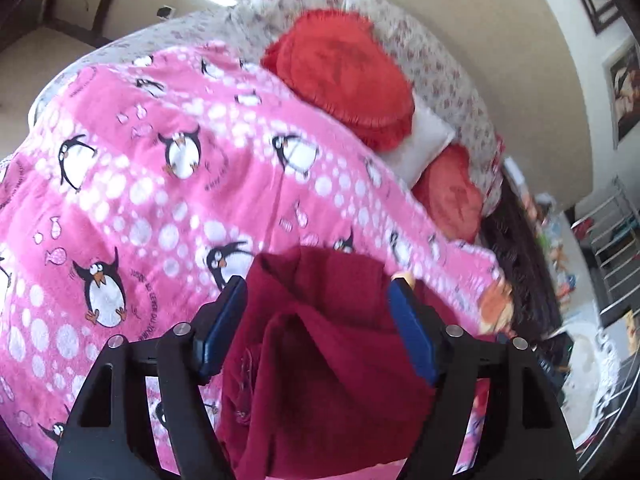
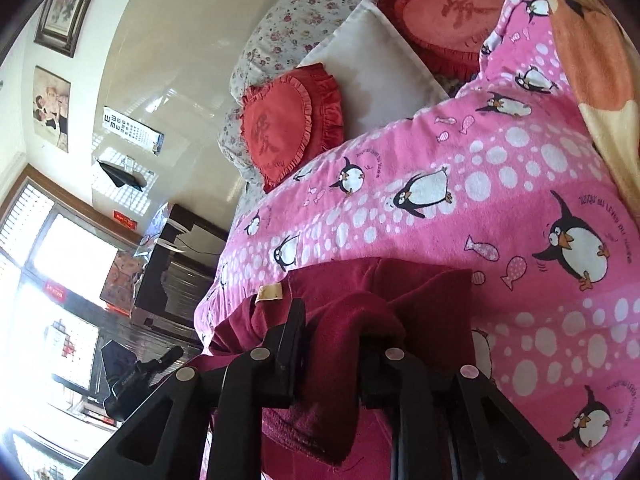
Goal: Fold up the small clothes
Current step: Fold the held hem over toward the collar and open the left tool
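A dark red garment (image 1: 324, 356) hangs bunched between the jaws of my left gripper (image 1: 318, 292), above the pink penguin blanket (image 1: 160, 184) on the bed. The blue pads (image 1: 224, 328) stand wide apart with the cloth filling the gap; whether they press it I cannot tell. In the right wrist view the same garment (image 2: 360, 312), with a tan label (image 2: 269, 292), is draped over and pinched between the black fingers (image 2: 294, 344) of my right gripper (image 2: 336, 332), which is shut on a fold of it.
Red heart cushions (image 1: 344, 80) (image 2: 288, 124), a white pillow (image 2: 376, 76) and a floral quilt (image 1: 436, 68) lie at the bed's head. An orange blanket (image 2: 592, 52) lies beside the pink one. A dark bedside desk (image 2: 176, 264) and window (image 2: 60, 264) are beyond the bed edge.
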`<state>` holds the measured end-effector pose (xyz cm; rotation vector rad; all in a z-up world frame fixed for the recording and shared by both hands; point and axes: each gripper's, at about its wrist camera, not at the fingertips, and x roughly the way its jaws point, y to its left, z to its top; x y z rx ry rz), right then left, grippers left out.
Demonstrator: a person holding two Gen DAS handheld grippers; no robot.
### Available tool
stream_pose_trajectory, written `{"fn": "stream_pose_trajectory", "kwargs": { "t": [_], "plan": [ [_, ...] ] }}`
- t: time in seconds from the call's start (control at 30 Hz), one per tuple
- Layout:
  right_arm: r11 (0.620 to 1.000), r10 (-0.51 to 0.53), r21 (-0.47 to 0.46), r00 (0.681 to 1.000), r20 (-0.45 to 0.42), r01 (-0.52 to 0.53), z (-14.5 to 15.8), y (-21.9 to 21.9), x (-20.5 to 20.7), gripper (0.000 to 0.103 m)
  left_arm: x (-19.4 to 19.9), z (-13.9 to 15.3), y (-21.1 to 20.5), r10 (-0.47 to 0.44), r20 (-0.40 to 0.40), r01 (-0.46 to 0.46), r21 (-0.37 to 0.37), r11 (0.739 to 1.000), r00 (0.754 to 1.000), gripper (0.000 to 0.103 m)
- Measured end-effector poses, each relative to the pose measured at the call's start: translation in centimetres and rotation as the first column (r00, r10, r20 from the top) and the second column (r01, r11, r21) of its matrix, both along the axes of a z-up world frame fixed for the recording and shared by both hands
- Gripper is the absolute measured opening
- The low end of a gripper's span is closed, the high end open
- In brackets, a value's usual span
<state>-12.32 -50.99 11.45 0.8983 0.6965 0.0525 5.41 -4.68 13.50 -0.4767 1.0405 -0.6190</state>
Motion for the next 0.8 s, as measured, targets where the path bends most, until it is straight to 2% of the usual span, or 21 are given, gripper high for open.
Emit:
{"fn": "stream_pose_trajectory", "kwargs": {
  "t": [0.07, 0.13, 0.23, 0.33, 0.4, 0.53, 0.6, 0.7, 0.73, 0.8],
  "plan": [
    [1.000, 0.018, -0.013, 1.000, 0.005, -0.018, 1.0, 0.2, -0.3, 0.033, -0.1, 0.3, 0.4, -0.007, -0.013, 0.007, -0.005, 1.000, 1.000, 0.074],
    [0.999, 0.027, -0.044, 1.000, 0.014, -0.027, 2.0, 0.4, -0.7, 0.036, -0.7, 0.7, 0.5, -0.015, 0.013, 0.015, 0.016, 1.000, 1.000, 0.074],
    [0.990, -0.058, -0.128, 0.997, 0.053, 0.065, 4.2, -0.5, -2.2, 0.047, -2.4, 1.0, 0.3, -0.057, 0.062, 0.054, 0.057, 0.997, 0.996, 0.074],
    [0.991, -0.068, -0.105, 0.991, 0.119, 0.081, 5.6, -1.1, -4.1, 0.047, -4.8, 0.8, 0.4, -0.112, 0.094, 0.107, 0.060, 0.993, 0.989, 0.074],
    [0.987, -0.009, -0.156, 0.994, 0.110, 0.026, 5.8, 0.4, -4.8, 0.047, -6.4, 0.5, 0.3, -0.154, 0.112, 0.147, 0.066, 0.987, 0.982, 0.074],
    [0.949, 0.118, -0.302, 0.991, 0.061, -0.094, 4.5, 5.3, -6.2, 0.046, -9.9, -0.4, -0.2, -0.231, 0.166, 0.211, 0.128, 0.969, 0.959, 0.074],
    [0.929, 0.165, -0.343, 0.985, 0.040, -0.142, 3.2, 7.2, -6.8, 0.046, -11.4, -1.4, -0.9, -0.290, 0.172, 0.261, 0.175, 0.949, 0.941, 0.074],
    [0.903, 0.190, -0.383, 0.981, -0.049, -0.194, 0.6, 8.7, -5.7, 0.046, -11.7, -3.1, -3.2, -0.356, 0.134, 0.311, 0.271, 0.911, 0.925, 0.074],
    [0.895, 0.192, -0.395, 0.978, -0.077, -0.207, -0.1, 8.7, -4.8, 0.045, -11.4, -3.4, -4.1, -0.363, 0.131, 0.316, 0.285, 0.905, 0.923, 0.074],
    [0.881, 0.189, -0.421, 0.976, -0.105, -0.216, -0.7, 9.0, -3.3, 0.044, -10.1, -3.4, -5.6, -0.353, 0.144, 0.305, 0.279, 0.911, 0.924, 0.074]
  ]
}}
